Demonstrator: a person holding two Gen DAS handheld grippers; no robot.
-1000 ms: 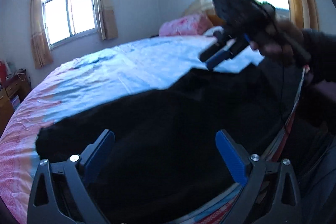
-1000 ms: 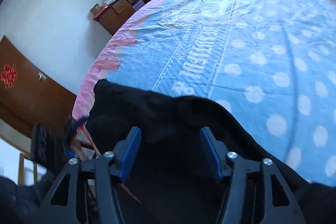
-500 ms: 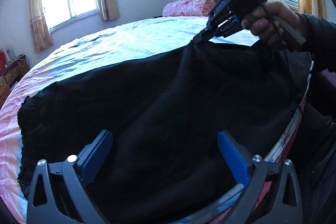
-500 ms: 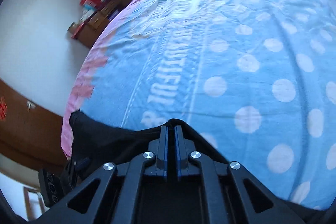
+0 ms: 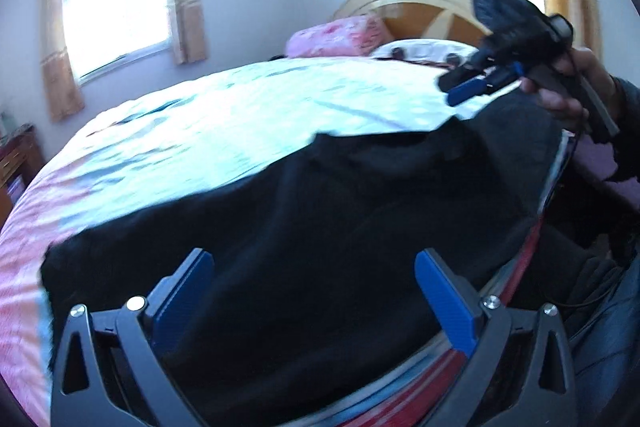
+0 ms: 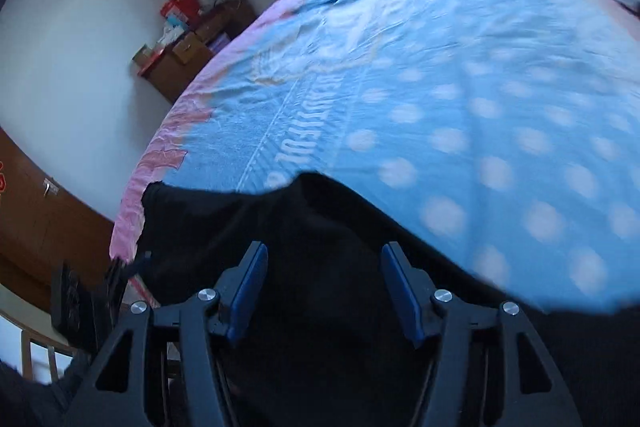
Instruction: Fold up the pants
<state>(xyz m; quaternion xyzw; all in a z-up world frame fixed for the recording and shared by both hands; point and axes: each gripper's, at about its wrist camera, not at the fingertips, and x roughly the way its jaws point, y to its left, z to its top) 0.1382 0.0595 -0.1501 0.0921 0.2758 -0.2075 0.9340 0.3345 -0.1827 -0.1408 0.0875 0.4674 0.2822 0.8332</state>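
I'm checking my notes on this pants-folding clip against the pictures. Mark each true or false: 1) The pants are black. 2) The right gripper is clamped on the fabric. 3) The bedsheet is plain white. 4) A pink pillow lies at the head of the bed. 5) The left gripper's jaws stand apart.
1) True: the pants are black and spread over the near edge of the bed.
2) False: the right gripper is opening, its blue pads apart above the fabric and pressing on nothing.
3) False: the bedsheet is blue with white dots and a pink border.
4) True: the pink pillow lies by the wooden headboard.
5) True: the left gripper has its jaws wide apart, nothing clamped.
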